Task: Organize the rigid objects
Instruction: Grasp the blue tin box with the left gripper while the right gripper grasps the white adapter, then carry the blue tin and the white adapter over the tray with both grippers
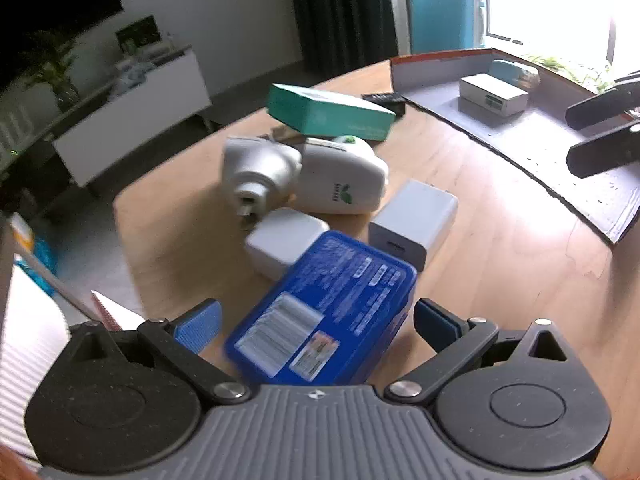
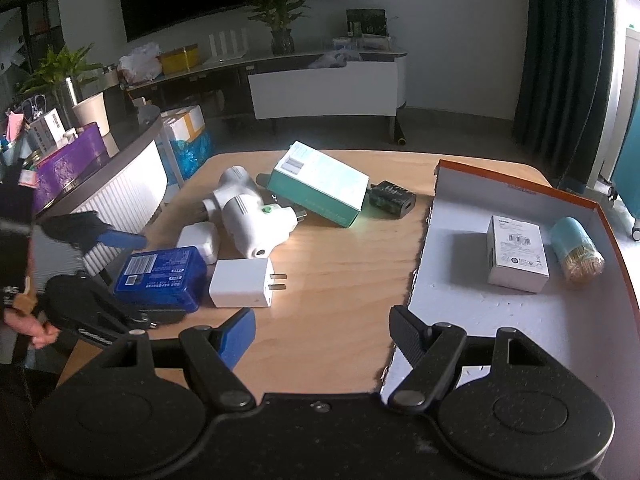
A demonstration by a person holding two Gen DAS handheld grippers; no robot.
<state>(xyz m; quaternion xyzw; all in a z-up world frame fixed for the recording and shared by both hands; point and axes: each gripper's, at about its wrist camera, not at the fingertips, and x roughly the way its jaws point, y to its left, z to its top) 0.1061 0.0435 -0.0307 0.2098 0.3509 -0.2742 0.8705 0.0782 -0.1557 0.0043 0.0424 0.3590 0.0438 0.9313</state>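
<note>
The blue box point(image 1: 324, 312) lies flat on the wooden table point(image 1: 500, 240), directly between the fingers of the left gripper point(image 1: 318, 322). Its long axis runs forward and slightly rightward, away from the palm. The left gripper's jaws stand wide apart, one blue pad point(image 1: 200, 326) on each side of the box, neither visibly touching it. In the right wrist view the same box point(image 2: 160, 276) sits at the near left table edge with the left gripper point(image 2: 104, 276) straddling it, so the left hand is clearly nearer. The likely next move is to shut on the box across its short axis.

The right gripper point(image 2: 322, 334) hovers over bare table beside the tray edge, fingers spread, holding nothing.

Just beyond the box stand two white chargers point(image 1: 414, 220), one touching its far corner as far as can be judged. Farther off lie white plug adapters point(image 1: 340, 176) and a teal carton point(image 1: 328, 114). The shallow tray point(image 2: 452, 240) to the right already holds a white box point(image 2: 518, 252) and a teal cylinder point(image 2: 576, 252).
</note>
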